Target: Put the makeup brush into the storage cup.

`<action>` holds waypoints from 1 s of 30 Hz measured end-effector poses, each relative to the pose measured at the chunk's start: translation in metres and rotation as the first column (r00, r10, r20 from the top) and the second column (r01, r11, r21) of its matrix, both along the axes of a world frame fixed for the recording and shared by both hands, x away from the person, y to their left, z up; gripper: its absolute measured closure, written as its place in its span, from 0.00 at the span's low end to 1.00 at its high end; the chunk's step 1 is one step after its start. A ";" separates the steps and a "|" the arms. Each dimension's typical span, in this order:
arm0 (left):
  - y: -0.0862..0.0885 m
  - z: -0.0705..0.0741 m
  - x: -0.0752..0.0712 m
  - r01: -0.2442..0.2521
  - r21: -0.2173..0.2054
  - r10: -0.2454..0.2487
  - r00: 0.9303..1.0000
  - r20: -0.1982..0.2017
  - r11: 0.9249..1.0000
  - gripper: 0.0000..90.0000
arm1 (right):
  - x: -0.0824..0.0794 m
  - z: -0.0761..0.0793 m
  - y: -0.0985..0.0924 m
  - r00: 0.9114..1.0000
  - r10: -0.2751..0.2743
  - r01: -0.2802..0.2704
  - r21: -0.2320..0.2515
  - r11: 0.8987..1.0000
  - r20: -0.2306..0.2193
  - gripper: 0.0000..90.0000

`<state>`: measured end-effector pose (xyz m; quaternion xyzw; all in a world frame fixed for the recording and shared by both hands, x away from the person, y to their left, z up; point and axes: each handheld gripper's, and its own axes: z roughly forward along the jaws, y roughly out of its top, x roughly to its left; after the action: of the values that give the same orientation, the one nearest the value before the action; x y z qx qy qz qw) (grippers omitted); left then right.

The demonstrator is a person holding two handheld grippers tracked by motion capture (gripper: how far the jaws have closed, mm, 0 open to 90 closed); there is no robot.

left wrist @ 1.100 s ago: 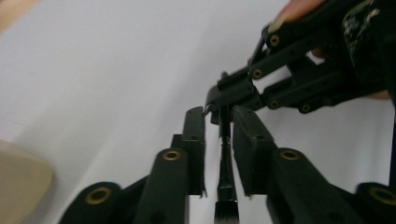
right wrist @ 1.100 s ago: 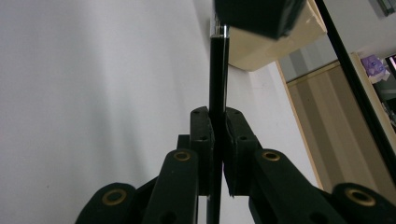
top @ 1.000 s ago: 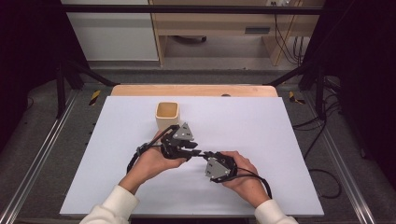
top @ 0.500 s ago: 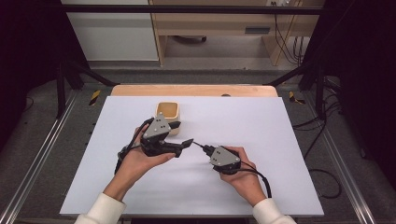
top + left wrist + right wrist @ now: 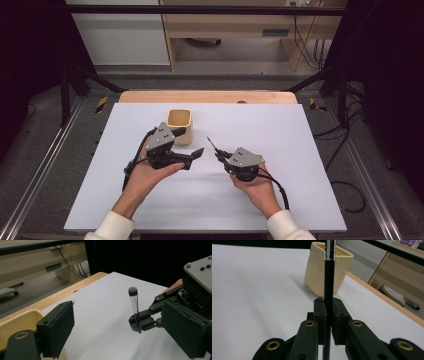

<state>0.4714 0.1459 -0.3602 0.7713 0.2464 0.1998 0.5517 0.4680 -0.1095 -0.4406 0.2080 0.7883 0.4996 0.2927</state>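
Brush: a slim black-handled makeup brush (image 5: pixel 212 146) is clamped between the closed jaws of the right hand-held gripper (image 5: pixel 220 156), centre of frame, bristles pointed toward the upper left.
Left hand-held gripper (image 5: pixel 192 145): jaws have just been opening, nothing between them; kept just left of the brush.
Cup: a cream square plastic cup (image 5: pixel 179 125) is seen above the left gripper.
Room: the white surface (image 5: pixel 300 150) is bare to the right and the lower edge.

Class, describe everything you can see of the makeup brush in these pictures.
The makeup brush is slim, with a black handle, a silvery metal collar and a rounded dark tuft with pale tips. The right gripper is shut on its handle, holding it clear of the white table, bristles away from the hand. In the right gripper view it rises before the cream cup. Nothing else touches it.
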 end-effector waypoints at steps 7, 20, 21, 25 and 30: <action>-0.004 -0.007 0.000 -0.007 -0.021 0.008 1.000 0.003 1.000 0.11 | 0.002 0.003 0.004 0.999 0.007 -0.003 0.086 0.996 -0.047 0.93; -0.016 -0.012 -0.003 -0.009 -0.061 0.010 1.000 0.008 0.998 0.23 | 0.001 0.006 0.017 0.992 0.055 -0.030 0.204 0.978 -0.116 0.93; -0.018 -0.013 -0.003 -0.009 -0.061 0.010 1.000 0.007 0.998 0.23 | 0.001 0.006 0.018 0.992 0.056 -0.031 0.206 0.978 -0.117 0.93; -0.023 -0.015 -0.004 -0.004 -0.060 0.005 1.000 0.007 0.998 0.25 | 0.001 0.007 0.021 0.989 0.068 -0.038 0.222 0.974 -0.130 0.93; -0.024 -0.015 -0.004 -0.016 -0.082 0.015 1.000 -0.005 0.996 0.29 | 0.001 0.007 0.021 0.987 0.072 -0.037 0.234 0.971 -0.143 0.93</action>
<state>0.4673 0.1216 -0.3755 0.7464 0.2614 0.1922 0.5810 0.4694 -0.0881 -0.4338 0.2558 0.7501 0.5787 0.1925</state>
